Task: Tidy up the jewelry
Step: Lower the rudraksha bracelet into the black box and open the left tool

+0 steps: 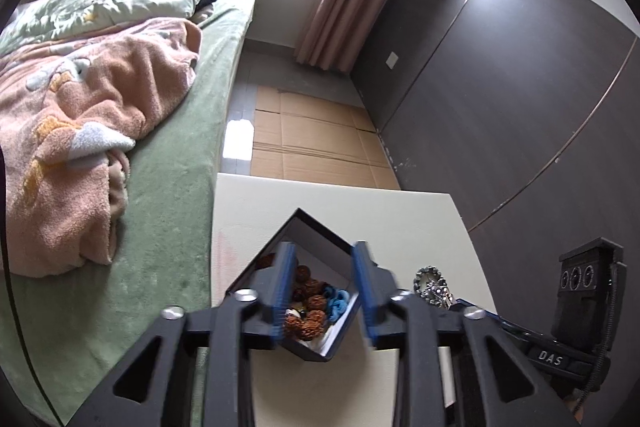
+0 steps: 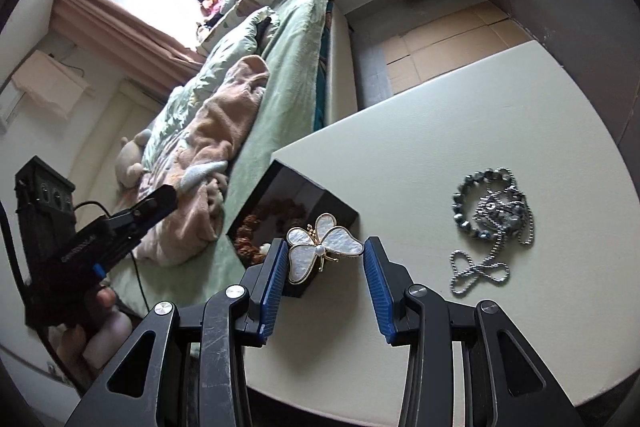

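Butterfly brooch (image 2: 324,251) between right tongs (image 2: 325,281), unseen from left wrist

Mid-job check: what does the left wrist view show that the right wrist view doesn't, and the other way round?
Left wrist only: a blue item lying beside the brown beads inside the black box. Right wrist only: the butterfly brooch, gripped between the right gripper's pads. Both: the black box, its brown beads, the silver bead-and-chain pile and the white table.
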